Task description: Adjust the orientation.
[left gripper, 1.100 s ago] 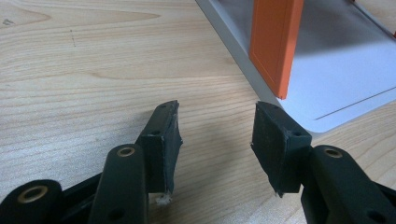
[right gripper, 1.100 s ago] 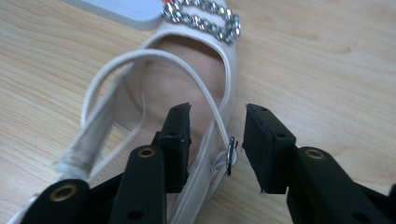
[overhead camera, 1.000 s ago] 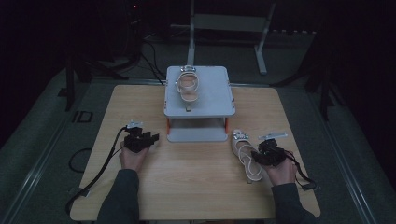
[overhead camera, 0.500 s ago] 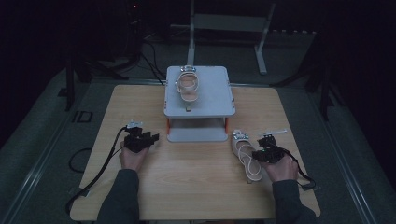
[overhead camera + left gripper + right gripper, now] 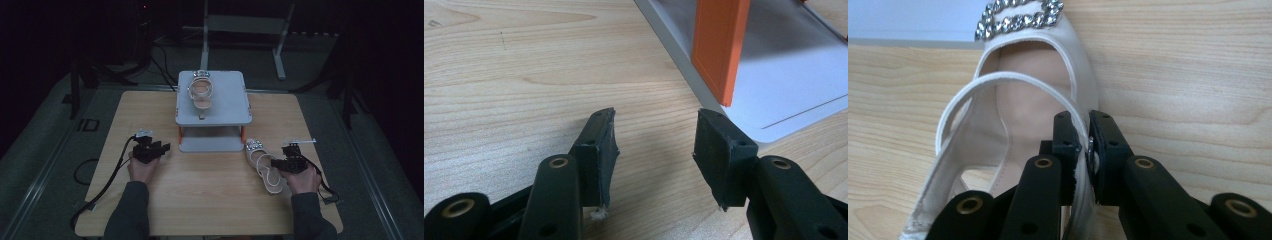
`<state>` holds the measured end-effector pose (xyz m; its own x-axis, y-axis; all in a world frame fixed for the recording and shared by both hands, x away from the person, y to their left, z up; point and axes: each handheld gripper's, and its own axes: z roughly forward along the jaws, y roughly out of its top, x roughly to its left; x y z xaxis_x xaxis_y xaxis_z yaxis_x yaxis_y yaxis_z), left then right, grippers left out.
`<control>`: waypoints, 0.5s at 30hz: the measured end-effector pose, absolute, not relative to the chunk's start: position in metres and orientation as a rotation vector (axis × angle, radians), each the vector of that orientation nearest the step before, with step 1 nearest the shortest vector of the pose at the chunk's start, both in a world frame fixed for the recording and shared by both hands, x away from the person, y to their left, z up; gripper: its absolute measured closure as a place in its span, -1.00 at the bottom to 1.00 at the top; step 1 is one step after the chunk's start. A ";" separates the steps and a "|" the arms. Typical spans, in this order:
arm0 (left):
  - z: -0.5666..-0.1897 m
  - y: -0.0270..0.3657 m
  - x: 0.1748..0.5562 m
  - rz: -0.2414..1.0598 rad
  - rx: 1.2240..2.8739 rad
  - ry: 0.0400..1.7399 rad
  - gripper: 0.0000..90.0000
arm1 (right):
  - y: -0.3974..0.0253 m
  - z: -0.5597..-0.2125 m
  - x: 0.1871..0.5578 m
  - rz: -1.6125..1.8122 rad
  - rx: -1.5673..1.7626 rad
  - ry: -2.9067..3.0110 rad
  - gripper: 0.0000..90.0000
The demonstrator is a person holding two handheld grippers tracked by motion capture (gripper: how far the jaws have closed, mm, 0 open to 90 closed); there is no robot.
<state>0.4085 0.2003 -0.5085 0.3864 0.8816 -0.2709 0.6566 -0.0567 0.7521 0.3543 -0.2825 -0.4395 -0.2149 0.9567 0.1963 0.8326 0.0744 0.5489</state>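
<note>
Right gripper [image 5: 1083,150] pinches the strap of a white sandal [image 5: 263,167] lying on the table's [image 5: 210,195] right side, toe pointing toward the grey stand [image 5: 214,107] ahead-left, where 1 matching sandal [image 5: 201,92] rests. Left gripper [image 5: 654,150] waits wide, empty.

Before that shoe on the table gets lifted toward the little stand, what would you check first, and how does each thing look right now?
1. Right gripper shut on the sandal: ok, its fingers pinch the side edge of the sandal.
2. Grip secure enough to lift: cannot tell; only a thin edge is pinched.
3. Left gripper out of the way: ok, open, holding nothing, over bare table.
4. Free room on the stand: ok, the other sandal lies on its left half and the right half is bare.
5. Path from sandal to stand: ok, nothing lies between them.
</note>
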 end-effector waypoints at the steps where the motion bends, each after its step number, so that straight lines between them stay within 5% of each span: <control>1: -0.509 0.200 0.408 0.330 1.786 1.344 0.14 | -0.283 -0.439 0.354 0.859 1.820 2.124 0.84; 15: -0.509 0.201 0.409 0.328 1.786 1.344 0.14 | -0.302 -0.420 0.357 1.003 1.875 2.005 0.84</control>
